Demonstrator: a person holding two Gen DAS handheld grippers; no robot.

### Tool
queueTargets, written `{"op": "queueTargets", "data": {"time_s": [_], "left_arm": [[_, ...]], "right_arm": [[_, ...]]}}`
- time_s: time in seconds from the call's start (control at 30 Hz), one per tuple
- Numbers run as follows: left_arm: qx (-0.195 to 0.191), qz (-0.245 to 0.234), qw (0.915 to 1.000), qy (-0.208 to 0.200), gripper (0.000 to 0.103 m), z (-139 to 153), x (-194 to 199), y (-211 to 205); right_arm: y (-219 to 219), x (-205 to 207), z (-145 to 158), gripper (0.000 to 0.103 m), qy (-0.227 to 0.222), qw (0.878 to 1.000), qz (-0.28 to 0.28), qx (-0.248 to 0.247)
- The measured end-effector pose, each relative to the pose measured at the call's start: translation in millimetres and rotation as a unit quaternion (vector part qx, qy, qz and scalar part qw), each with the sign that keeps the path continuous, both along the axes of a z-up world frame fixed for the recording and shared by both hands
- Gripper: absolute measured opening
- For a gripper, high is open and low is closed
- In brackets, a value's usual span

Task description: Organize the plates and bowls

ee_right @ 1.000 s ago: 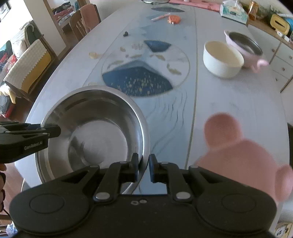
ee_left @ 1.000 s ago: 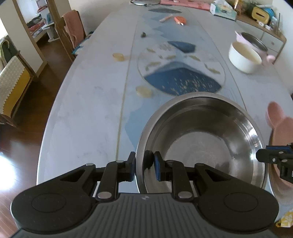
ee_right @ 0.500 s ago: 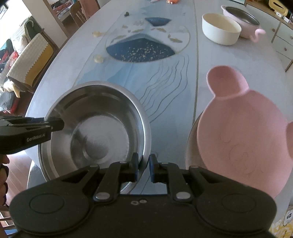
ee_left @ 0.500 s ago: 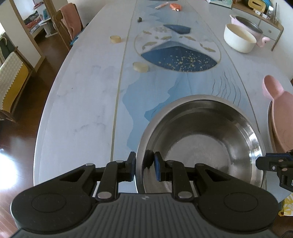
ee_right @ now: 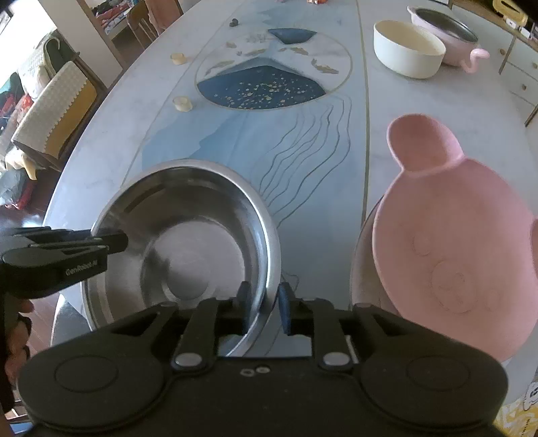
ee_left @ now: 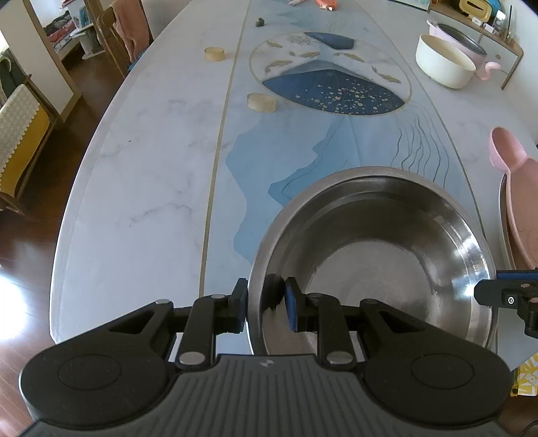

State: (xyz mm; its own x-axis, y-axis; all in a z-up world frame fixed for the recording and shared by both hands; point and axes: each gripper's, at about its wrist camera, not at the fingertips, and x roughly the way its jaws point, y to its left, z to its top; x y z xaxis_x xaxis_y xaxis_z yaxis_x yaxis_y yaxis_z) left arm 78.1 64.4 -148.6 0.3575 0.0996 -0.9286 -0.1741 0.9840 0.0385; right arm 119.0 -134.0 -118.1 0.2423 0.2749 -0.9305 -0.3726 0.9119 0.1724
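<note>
Right gripper (ee_right: 264,307): jaws have just been opening, now astride the near-right rim of the steel bowl (ee_right: 188,255), gaps on both sides, pads off the metal. Left gripper (ee_left: 265,307): straddles the opposite rim, outer pad against the wall, inner pad apart; grip loosened, cannot tell if it holds. The bowl now sits lower, at the worktop's (ee_left: 144,161) near edge. Pink plate (ee_right: 454,242) just right of it, sharp and closer than 1 second ago. Farther: 2 small yellowish discs (ee_left: 261,102), cream bowl (ee_right: 408,47), pink pot (ee_right: 447,32) behind it.
</note>
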Motion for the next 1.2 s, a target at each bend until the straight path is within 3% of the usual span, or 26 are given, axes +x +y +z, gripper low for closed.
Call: {"op": "queueTargets", "data": {"time_s": [0.17,0.23,0.3,0.33,0.63,0.8,1.0,1.1,1.2], "left_arm": [[-0.003,-0.001,1.0,-0.005,0.024,2.7,-1.6,1.6],[-0.001,-0.003,1.0,-0.008,0.033,6.2,-3.2,2.1],[0.001,-0.001,0.9998,-0.018,0.053,11.5,-6.3,2.7],[0.001,-0.002,0.9997,-0.024,0.056,15.2,-7.7,2.9],[0.006,-0.012,0.9972,-0.074,0.056,54.9,-10.1,1.1],[0.002,-0.029,0.9943,-0.103,0.056,81.1,-6.6,-7.4],[-0.003,-0.054,0.9899,-0.131,0.056,109.0,5.9,-22.8],[-0.003,-0.066,0.9873,-0.144,0.065,121.2,17.1,-31.9],[-0.001,-0.079,0.9844,-0.157,0.066,132.4,30.0,-42.3]], "right_arm": [[-2.6,0.8,7.3,0.026,-0.007,1.0,-0.001,0.007],[-4.8,0.7,11.7,0.029,-0.008,1.0,-0.002,0.013],[-7.1,-0.2,17.0,0.033,-0.012,1.0,-0.001,0.021],[-7.8,-0.3,19.8,0.033,-0.014,1.0,0.0,0.024],[-13.4,-1.3,45.4,0.044,-0.04,0.998,0.003,0.041],[-19.9,1.0,65.0,0.059,-0.058,0.997,0.001,0.051],[-28.8,8.6,90.3,0.065,-0.088,0.995,0.008,0.051],[-35.3,17.0,102.1,0.07,-0.1,0.994,0.008,0.052],[-45.4,27.5,114.6,0.073,-0.114,0.992,0.005,0.052]]}}
